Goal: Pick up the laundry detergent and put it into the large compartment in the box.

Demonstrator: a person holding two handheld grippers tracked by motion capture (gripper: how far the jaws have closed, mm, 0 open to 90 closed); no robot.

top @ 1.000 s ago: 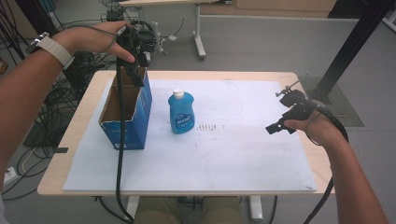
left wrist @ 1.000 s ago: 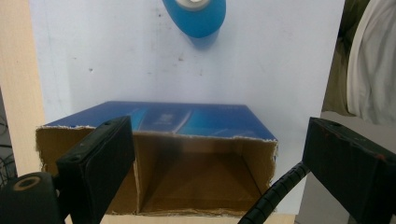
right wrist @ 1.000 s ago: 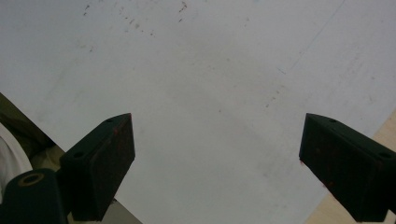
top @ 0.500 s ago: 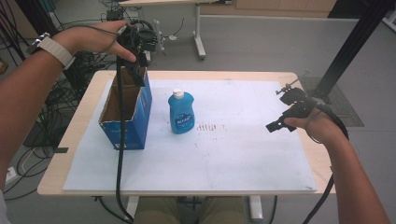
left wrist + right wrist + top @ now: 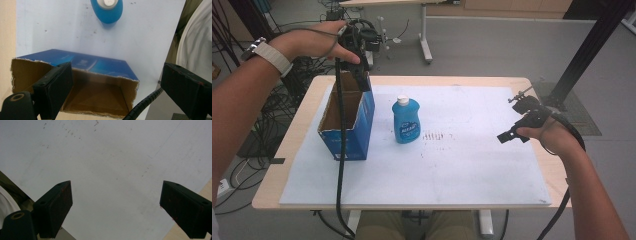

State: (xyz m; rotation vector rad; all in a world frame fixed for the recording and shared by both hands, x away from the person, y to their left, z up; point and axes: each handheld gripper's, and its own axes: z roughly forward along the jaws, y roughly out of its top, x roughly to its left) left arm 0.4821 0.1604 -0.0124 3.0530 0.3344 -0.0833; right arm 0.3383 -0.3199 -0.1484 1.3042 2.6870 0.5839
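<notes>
An open blue cardboard box (image 5: 348, 122) with a brown inside stands on the white mat at the left. Just right of it a blue bottle (image 5: 405, 120) with a white cap stands upright. My left gripper (image 5: 360, 75) hangs open above the box's far end, pointing down; in the left gripper view the box (image 5: 75, 82) lies under its wide-apart jaws and the bottle (image 5: 107, 10) is beyond. My right gripper (image 5: 514, 134) hovers open above the mat's right side with nothing between its jaws.
The white mat (image 5: 452, 165) covers most of the wooden table (image 5: 277, 195). A black cable (image 5: 340, 165) trails from the left gripper down across the box and past the table's front edge. Cables and a table leg stand on the floor behind.
The left gripper has risen a little above the box's far end. The right gripper has barely shifted.
</notes>
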